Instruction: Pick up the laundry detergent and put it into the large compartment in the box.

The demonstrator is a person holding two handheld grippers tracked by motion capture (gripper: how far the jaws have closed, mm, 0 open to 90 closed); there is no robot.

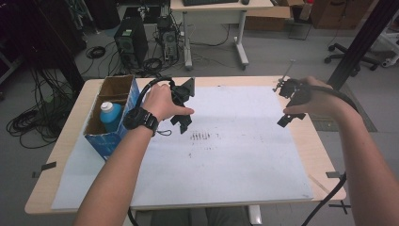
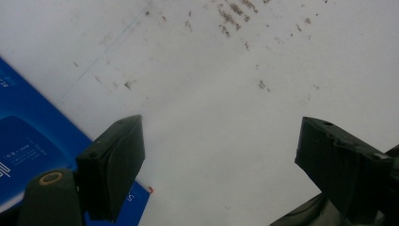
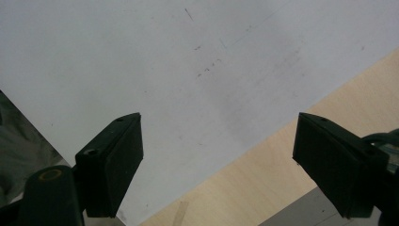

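A: Surveying the station first: what do you have under your hands?

B: Your worktop (image 1: 324,155) is pale wood, covered by a white sheet (image 1: 244,155) with dark scuff marks near its middle. Behind it the grey floor carries coiled cables, a computer tower (image 1: 131,43) and a second desk.

A: Where is the item nearest your tongs?

B: The blue cardboard box (image 1: 109,141) stands at the sheet's left edge, top open, with a blue bottle (image 1: 111,116) upright inside. Your left tongs (image 1: 184,123) hang just beside it, apart from it.

A: State the hand pose.

B: Your left hand (image 1: 162,101) holds its tongs pointing down at the sheet, jaws spread, nothing between them. Your right hand (image 1: 320,99) holds the right tongs (image 1: 285,120) over the sheet's right edge, jaws likewise spread and empty.
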